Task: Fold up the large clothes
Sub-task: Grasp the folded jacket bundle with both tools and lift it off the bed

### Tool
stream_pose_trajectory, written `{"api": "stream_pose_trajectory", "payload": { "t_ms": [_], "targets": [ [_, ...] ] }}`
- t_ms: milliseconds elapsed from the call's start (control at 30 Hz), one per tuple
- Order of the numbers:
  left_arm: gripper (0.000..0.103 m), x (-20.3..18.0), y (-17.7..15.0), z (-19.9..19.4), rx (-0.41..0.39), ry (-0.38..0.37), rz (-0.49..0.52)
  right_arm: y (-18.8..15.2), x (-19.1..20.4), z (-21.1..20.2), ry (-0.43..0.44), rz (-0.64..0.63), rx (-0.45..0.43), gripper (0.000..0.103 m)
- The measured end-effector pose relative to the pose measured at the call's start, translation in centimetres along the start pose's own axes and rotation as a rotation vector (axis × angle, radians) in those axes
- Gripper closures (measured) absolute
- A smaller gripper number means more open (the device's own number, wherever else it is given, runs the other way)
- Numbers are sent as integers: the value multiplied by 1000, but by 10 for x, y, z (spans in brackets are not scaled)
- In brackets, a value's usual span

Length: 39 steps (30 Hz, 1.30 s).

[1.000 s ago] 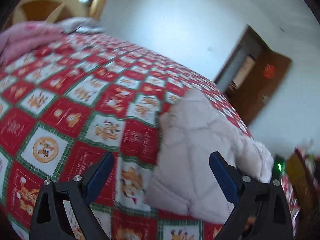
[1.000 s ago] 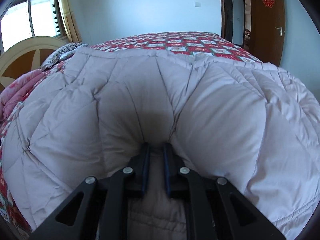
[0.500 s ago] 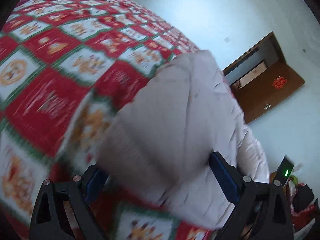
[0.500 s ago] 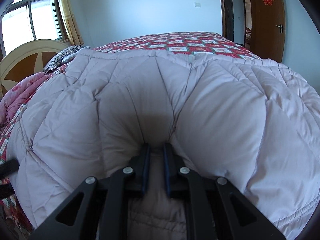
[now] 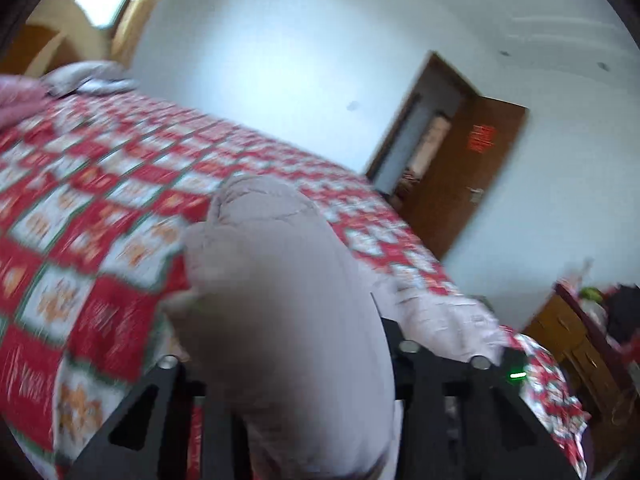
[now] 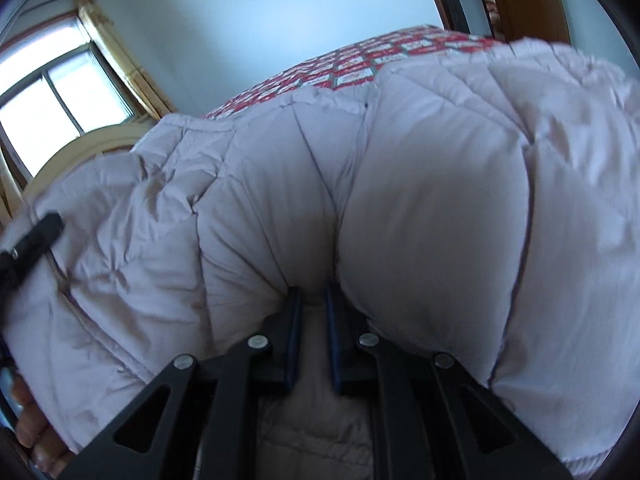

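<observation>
The quilted jacket lies on the bedspread. The right gripper pinches its fabric. A fold bulges through the left gripper, apparently clamped, though blurred.

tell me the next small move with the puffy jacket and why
Probably lift both ends together and carry them across the bedspread to start a fold. The right gripper is clamped on a pinch of the puffy jacket; the left gripper has its jaws around a bulky end, though blur hides how firmly.
</observation>
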<state>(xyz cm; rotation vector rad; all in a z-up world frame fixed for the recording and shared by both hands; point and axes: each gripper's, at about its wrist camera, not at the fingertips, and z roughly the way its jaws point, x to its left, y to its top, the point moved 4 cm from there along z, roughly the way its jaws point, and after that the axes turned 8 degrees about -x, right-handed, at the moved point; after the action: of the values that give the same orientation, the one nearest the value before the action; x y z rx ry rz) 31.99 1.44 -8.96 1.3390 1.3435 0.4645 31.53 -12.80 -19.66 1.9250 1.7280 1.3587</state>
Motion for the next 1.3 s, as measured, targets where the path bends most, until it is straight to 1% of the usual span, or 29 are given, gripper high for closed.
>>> {"api": "stream_pose_trajectory", "payload": {
  "t_ms": [33,133,233,267,300,367,400,433,500,533,567,633,700,767,833,933,1000,1033,1100,1133,1167,1200,1233,1300],
  "targets": [
    [75,-16,7,1,-2,-27,38,2,-4,1,29,46,18,90],
    [76,-59,15,4,2,-77,151,7,-14,3,114,164,74,91],
    [76,-107,13,10,20,-123,277,13,-18,2,160,208,127,92],
    [76,-126,11,13,33,-134,340,16,-19,-1,169,215,137,92],
    [76,-139,8,13,36,-143,387,20,-20,-9,191,233,133,89],
    [76,-162,2,13,41,-171,467,32,-30,-41,247,259,51,88],
    [76,-167,0,14,45,-186,487,36,-38,-58,243,256,14,88],
    [76,-179,-4,14,53,-208,518,39,-50,-77,223,256,-22,88],
    [76,-189,-13,24,59,-228,576,43,-76,-114,189,269,-95,86],
    [76,-201,-24,26,62,-243,621,44,-93,-136,167,279,-145,84],
    [76,-208,-31,30,70,-260,645,43,-108,-153,133,283,-179,84],
    [76,-228,-55,38,102,-300,696,37,-135,-172,62,283,-200,84],
    [76,-245,-80,45,134,-334,760,28,-158,-183,8,301,-196,84],
    [76,-261,-114,53,170,-366,854,18,-176,-187,0,336,-190,84],
    [76,-270,-143,62,206,-394,908,10,-188,-190,4,353,-189,87],
    [76,-275,-177,71,277,-441,937,6,-201,-196,29,391,-199,87],
    [76,-272,-188,76,302,-458,932,7,-207,-208,34,401,-211,87],
    [76,-271,-191,76,310,-469,922,12,-209,-215,28,380,-226,85],
    [76,-264,-195,81,338,-524,855,29,-216,-227,5,335,-235,78],
    [76,-264,-196,84,353,-558,808,34,-217,-230,6,328,-230,70],
    [76,-261,-197,88,369,-587,763,40,-219,-231,13,324,-223,59],
    [76,-258,-197,89,379,-605,738,46,-221,-231,7,319,-223,52],
    [76,-255,-197,90,387,-625,709,52,-222,-232,-11,301,-228,48],
    [76,-250,-195,90,398,-641,673,57,-222,-239,-44,267,-236,48]
  ]
}}
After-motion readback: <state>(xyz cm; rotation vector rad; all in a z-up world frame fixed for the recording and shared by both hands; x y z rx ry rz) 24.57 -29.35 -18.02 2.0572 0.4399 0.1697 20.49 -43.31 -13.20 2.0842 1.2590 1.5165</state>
